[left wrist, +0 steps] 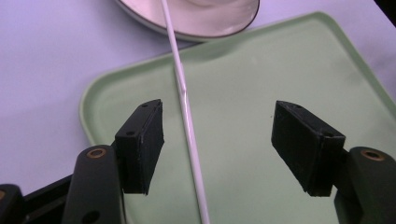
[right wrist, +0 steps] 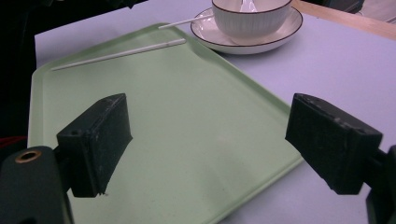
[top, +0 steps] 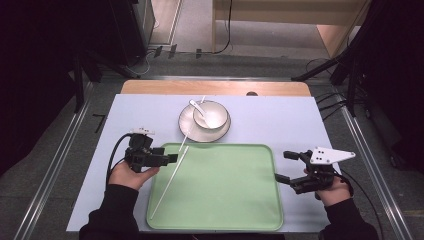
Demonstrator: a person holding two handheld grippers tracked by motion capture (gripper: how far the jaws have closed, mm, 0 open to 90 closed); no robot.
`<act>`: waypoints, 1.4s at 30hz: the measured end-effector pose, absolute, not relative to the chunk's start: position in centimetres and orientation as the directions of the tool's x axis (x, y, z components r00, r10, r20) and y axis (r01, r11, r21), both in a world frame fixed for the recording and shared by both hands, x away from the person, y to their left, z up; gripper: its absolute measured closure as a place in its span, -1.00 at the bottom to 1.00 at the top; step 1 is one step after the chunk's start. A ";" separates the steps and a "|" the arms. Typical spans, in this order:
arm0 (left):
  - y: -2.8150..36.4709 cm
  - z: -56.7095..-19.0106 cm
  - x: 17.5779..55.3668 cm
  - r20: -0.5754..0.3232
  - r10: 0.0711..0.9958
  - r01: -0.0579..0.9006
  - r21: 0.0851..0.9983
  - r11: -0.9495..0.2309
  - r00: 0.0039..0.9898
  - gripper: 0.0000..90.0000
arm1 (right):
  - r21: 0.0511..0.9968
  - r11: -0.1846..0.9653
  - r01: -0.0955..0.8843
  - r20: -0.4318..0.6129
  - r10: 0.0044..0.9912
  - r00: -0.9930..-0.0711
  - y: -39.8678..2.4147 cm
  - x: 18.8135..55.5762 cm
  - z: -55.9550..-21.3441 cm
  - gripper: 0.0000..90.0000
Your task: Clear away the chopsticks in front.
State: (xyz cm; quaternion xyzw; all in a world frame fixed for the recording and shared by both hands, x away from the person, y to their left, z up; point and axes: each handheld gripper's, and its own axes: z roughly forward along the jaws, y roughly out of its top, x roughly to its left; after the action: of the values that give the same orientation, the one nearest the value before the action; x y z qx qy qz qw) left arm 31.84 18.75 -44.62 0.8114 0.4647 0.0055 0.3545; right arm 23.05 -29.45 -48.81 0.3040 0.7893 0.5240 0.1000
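Near the left edge of the high view, the left claw (top: 171, 158) hangs over the left rim of the green tray (top: 250, 200), and its jaws stand wide open with nothing pressed between them. One white chopstick (top: 169, 183) lies flat on the tray, slanting from the lower left of the tray up toward the saucer (top: 186, 125). A second white chopstick (top: 187, 134) lies higher up, with its far end across the saucer's rim, beside the white bowl (top: 211, 114) that holds a spoon (top: 197, 107). From the left claw's own camera the long white stick (left wrist: 189, 126) runs up the picture between the two open jaws, closer to the left one, and I judge it is not touched. At the right side of the high view the right claw (top: 286, 167) is open too, empty, low over the tray's right edge. What could go wrong? The sticks are thin, round and smooth, so a bump from a jaw could roll one off the tray onto the pale surface (top: 300, 115). The upper stick could be knocked off the saucer, or it could push the bowl and tip the spoon. A grab from too high may close on air.
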 end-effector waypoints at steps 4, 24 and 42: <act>18.1 -44.4 33.2 -0.308 0.754 0.743 0.579 -0.336 0.581 -0.27 | 0.887 0.266 0.376 0.162 0.585 -0.795 -29.5 23.1 -48.8 -0.68; 15.4 -44.9 39.3 -0.245 0.747 0.712 0.577 -0.400 0.618 -0.14 | 0.888 0.257 0.381 0.167 0.591 -0.789 -29.8 22.8 -48.9 -0.68; 13.4 -47.4 43.3 -0.212 0.782 0.747 0.515 -0.420 0.586 0.18 | 0.888 0.254 0.383 0.169 0.595 -0.786 -30.0 22.5 -48.8 -0.68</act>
State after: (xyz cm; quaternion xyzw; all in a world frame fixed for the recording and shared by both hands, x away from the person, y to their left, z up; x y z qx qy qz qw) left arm 43.27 13.40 -47.41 0.8421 0.4542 0.0303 0.2892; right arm 22.51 -30.05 -48.84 0.3115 0.7854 0.5253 0.1010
